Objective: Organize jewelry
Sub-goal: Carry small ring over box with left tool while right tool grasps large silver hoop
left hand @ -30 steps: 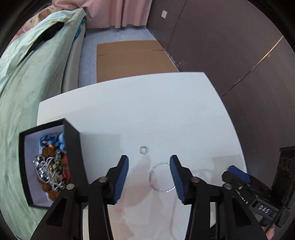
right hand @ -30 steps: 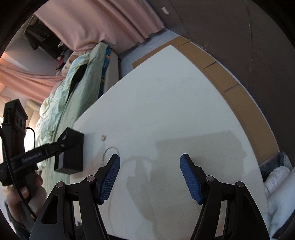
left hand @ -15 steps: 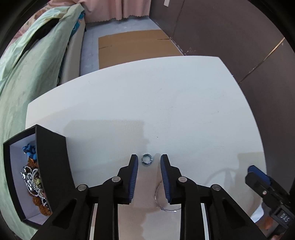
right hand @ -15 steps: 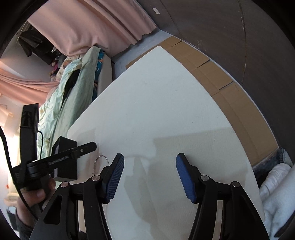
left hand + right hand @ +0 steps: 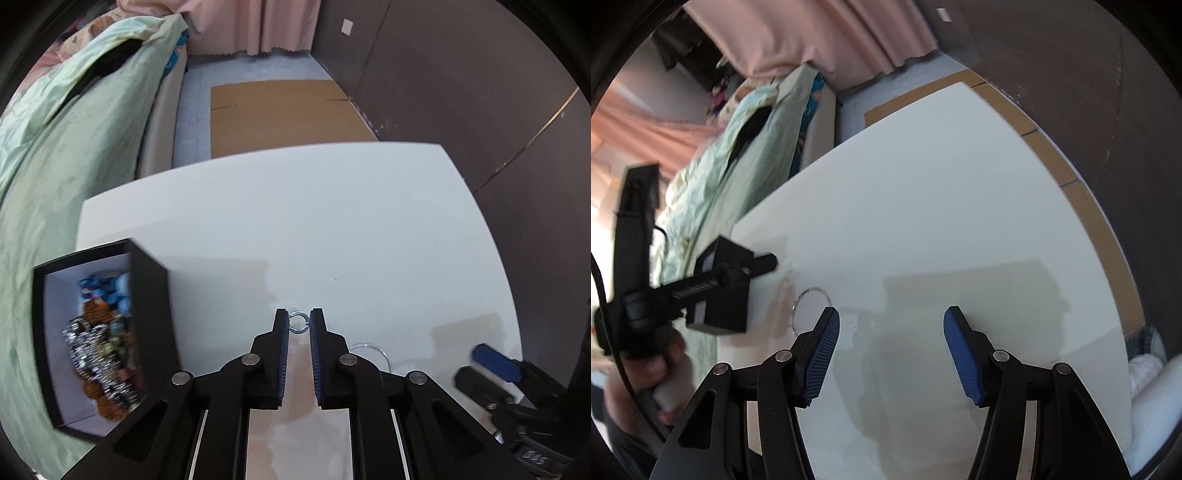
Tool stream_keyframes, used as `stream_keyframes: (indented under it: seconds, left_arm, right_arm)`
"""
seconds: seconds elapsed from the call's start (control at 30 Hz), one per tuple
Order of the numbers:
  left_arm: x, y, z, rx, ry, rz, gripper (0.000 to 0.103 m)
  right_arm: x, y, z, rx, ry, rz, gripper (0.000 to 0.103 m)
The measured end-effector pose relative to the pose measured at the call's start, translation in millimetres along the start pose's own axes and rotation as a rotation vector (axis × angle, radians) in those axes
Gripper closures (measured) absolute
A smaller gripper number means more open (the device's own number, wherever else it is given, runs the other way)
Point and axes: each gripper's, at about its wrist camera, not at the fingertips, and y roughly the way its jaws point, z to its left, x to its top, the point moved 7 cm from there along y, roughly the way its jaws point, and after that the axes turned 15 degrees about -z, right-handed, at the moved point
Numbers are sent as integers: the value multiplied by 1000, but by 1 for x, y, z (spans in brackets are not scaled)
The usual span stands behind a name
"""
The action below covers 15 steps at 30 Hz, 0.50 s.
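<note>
Black jewelry box (image 5: 155,325) sits left on the white table (image 5: 332,229), already holding pieces. Left gripper (image 5: 298,325) has been narrowed from wide; jaws are closing around the small silver ring (image 5: 298,322), so pickup is imminent. Thin bangle (image 5: 373,350) remains beside it; right gripper (image 5: 890,328) is held spread, empty.

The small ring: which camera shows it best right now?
The left wrist view. The small ring lies on the white table, sharp and centred between the left gripper's closing jaws. In the right wrist view that gripper hides it; only the large hoop shows.
</note>
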Motion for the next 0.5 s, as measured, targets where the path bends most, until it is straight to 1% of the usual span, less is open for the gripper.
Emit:
stream_keyframes:
  seconds: [0.17, 0.27, 0.3, 0.37, 0.5]
  left_arm:
    - [0, -22, 13, -11, -22, -27, 91]
    - [3, -31, 20, -17, -41, -40, 91]
    - [4, -32, 22, -17, -47, -46, 91]
    - [4, -42, 29, -19, -61, -60, 91]
    - [6, -58, 39, -22, -78, -83, 91]
  right_arm:
    - [-3, 7, 20, 10, -58, 39, 43]
    - [-6, 13, 32, 9, -100, 70, 41]
    - [-8, 15, 37, 3, -127, 77, 37]
    - [-11, 18, 47, -6, -186, 84, 33]
    - [-19, 25, 66, 2, -284, 109, 33]
